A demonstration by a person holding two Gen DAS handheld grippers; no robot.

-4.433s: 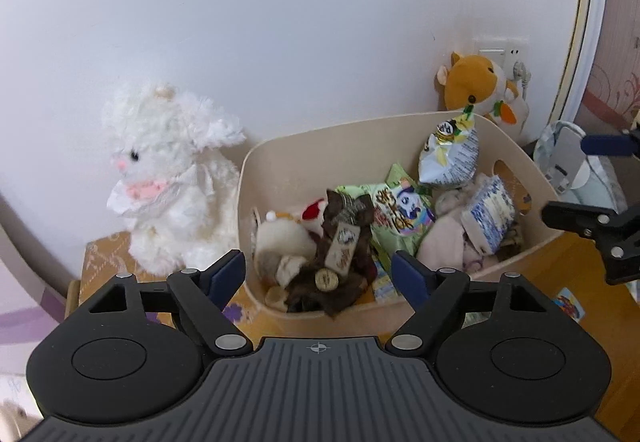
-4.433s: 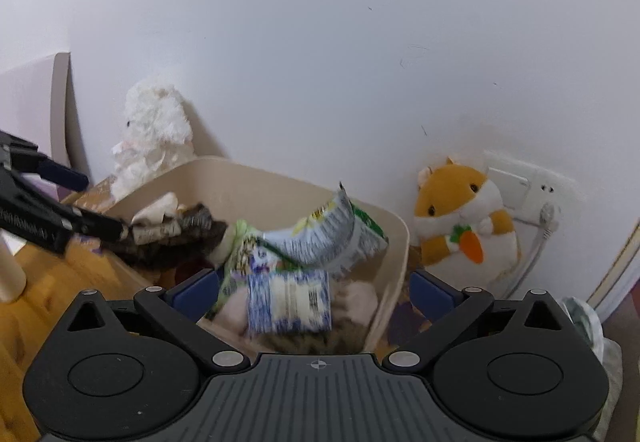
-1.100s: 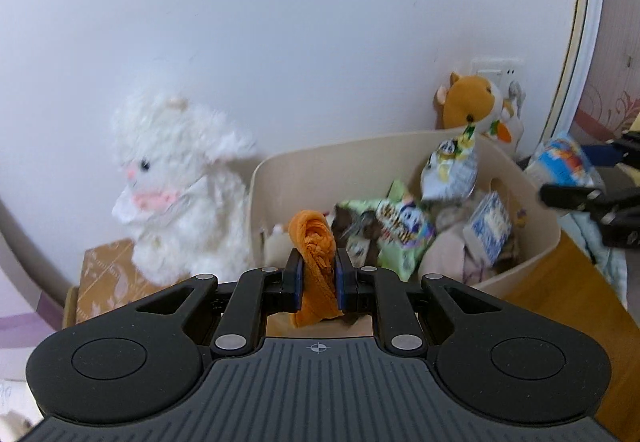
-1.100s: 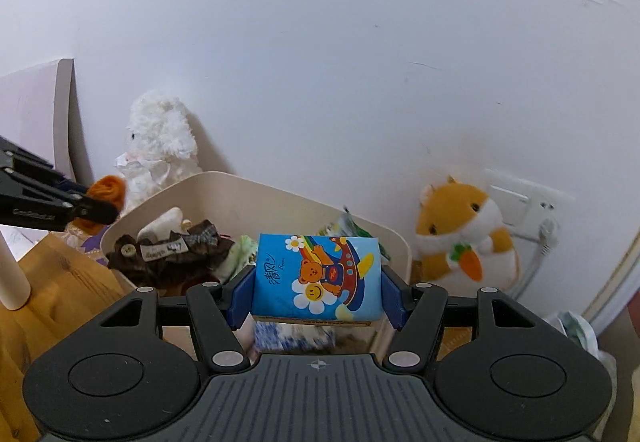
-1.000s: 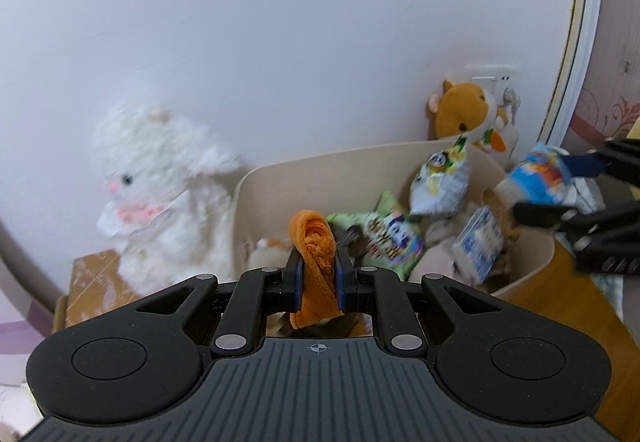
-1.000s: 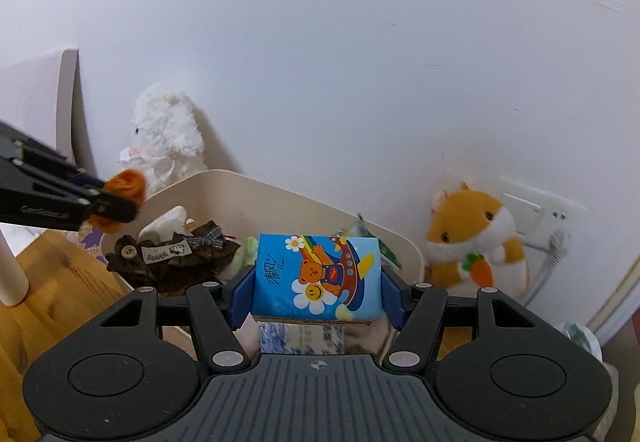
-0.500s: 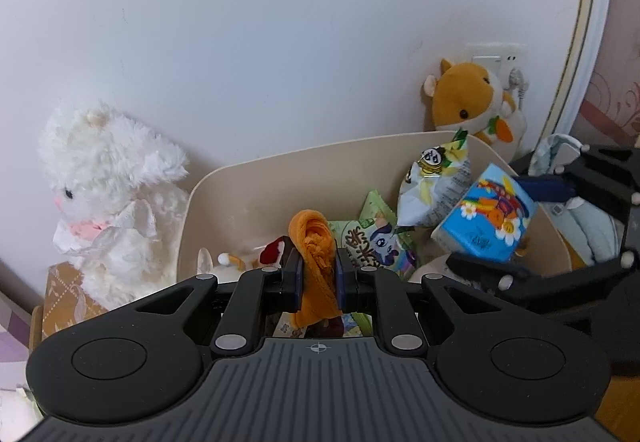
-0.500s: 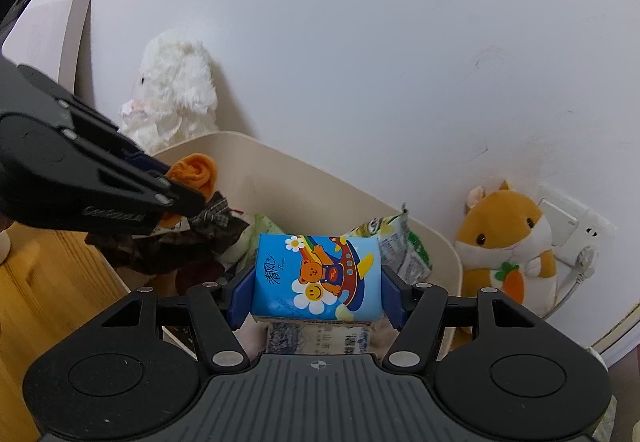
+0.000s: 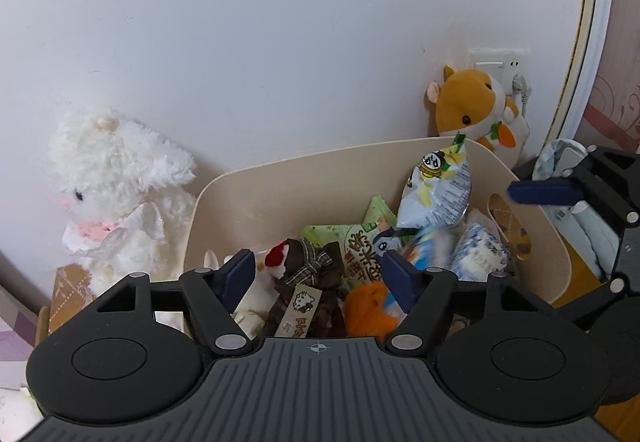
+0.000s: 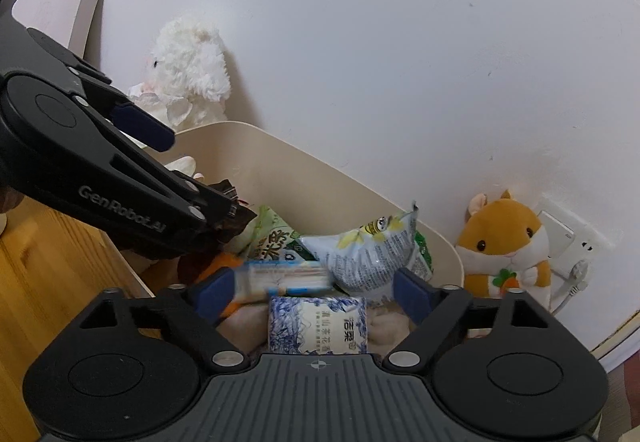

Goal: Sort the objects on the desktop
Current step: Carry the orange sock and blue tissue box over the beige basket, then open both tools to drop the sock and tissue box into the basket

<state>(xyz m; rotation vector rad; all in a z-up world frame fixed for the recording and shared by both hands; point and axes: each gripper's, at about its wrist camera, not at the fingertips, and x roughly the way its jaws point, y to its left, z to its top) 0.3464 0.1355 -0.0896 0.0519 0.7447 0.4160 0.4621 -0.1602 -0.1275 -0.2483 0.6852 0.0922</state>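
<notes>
Left gripper (image 9: 318,276): black two-finger tool with blue pads, jaws spread wide and holding nothing, poised above the near-left part of the bin and pointing toward the wall
Right gripper (image 10: 310,292): same build, jaws spread wide and holding nothing, poised above the bin's near-right rim; in the left wrist view one blue pad (image 9: 546,192) shows at the bin's right edge
Bin: cream plastic storage bin (image 9: 304,178) with rounded corners and an oval handle hole in its right end wall, standing on the wooden desk (image 10: 48,282) close to the white wall
Room in bin: contents heaped nearly to the rim, back wall bare above the heap
White plush lamb (image 9: 116,186): upright just beside the bin's left end, against the wall
Orange hamster plush with carrot (image 9: 476,108): upright behind the bin's far-right corner, in front of a wall socket
Pale blue snack bag (image 9: 438,190): standing on end at the bin's right side, its top above the rim
Blue-edged tissue pack (image 10: 286,276): blurred, lying flat between the right gripper's pads, touching neither, atop the heap
Blue-and-white patterned tissue pack (image 10: 318,330): lying below it near the front rim
Orange cloth lump (image 9: 366,312): in the bin's near middle, beside the brown plaid bow (image 9: 310,282)
</notes>
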